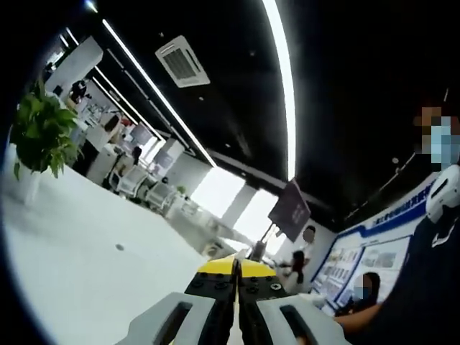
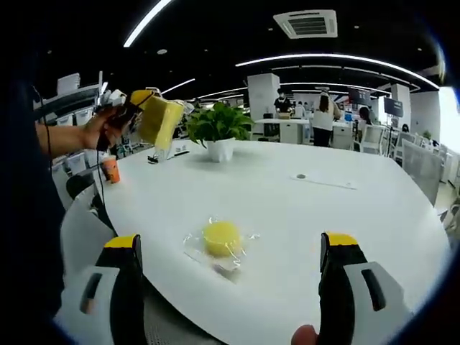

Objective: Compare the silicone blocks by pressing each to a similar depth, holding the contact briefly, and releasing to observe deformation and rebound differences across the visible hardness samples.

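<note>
Jaws of your right gripper (image 2: 233, 287) stand wide apart, rising at about 7 and 5 o'clock in the right gripper view, with nothing between them. Just beyond that gap, toward 6 o'clock from the picture's centre, a round yellow silicone block (image 2: 221, 238) lies flat on the white desk (image 2: 345, 215), sitting in a clear crinkled wrapper (image 2: 215, 253). It looks like a disc or dome from here, so you cannot give it a long axis or a heading.

At 10 o'clock in the same view your left hand (image 2: 100, 128) holds the left gripper raised well above the desk, apart from the block. A potted plant (image 2: 219, 129) stands on the far side of the desk at 12 o'clock, and a small orange cup (image 2: 110, 169) sits near the desk edge at 9 o'clock.

In the left gripper view, your left gripper (image 1: 236, 287) is closed, its yellow-tipped jaws pressed together at 6 o'clock on nothing. It points up toward the black ceiling (image 1: 237, 86) with its light strips; the plant (image 1: 42, 133) shows at 9 o'clock.
</note>
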{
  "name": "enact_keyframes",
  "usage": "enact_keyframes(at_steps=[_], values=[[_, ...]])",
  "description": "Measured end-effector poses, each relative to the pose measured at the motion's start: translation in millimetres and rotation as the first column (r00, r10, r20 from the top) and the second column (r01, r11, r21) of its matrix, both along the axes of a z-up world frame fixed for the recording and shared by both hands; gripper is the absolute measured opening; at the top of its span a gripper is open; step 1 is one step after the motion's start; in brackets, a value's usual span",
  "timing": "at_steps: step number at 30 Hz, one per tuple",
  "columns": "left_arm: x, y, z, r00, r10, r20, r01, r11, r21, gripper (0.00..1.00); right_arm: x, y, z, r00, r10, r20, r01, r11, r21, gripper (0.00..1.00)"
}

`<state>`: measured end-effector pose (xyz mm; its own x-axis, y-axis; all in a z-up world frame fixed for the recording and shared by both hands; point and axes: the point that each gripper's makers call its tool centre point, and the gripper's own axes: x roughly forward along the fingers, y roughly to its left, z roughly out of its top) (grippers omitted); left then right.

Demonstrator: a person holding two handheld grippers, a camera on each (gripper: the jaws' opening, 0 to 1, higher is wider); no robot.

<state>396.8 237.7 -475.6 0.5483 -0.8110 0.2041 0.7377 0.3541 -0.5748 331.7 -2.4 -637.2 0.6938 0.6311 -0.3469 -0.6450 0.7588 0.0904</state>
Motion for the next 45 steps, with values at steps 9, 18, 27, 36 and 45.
enact_keyframes(at_steps=[9, 18, 27, 36, 45], values=[[4.2, 0, -25.7, 0.998, 0.009, -0.06, -0.01, 1.0, -0.014, 0.0, -4, -3, -7.9, 1.0, -0.014, -0.011, 0.014, 1.0, -0.007, 0.97], [7.4, 4, -53.1, 0.991, 0.036, -0.127, -0.04, 0.999, -0.025, 0.0, -1, 2, -11.4, 1.0, -0.025, -0.012, 0.026, 1.0, 0.012, 0.97], [9.8, 6, -77.7, 0.982, 0.032, -0.188, -0.04, 0.999, -0.036, 0.0, -3, 6, -21.1, 1.0, -0.01, -0.02, 0.01, 1.0, 0.02, 0.97], [14.4, 6, -97.1, 0.973, 0.036, -0.229, -0.046, 0.998, -0.042, 0.0, -2, 6, -31.7, 0.999, -0.022, -0.045, 0.023, 0.999, 0.026, 0.97], [21.8, 16, -135.2, 0.941, 0.063, -0.332, -0.096, 0.992, -0.085, 0.0, -6, 6, -37.8, 0.997, -0.023, -0.069, 0.025, 0.999, 0.024, 0.97]])
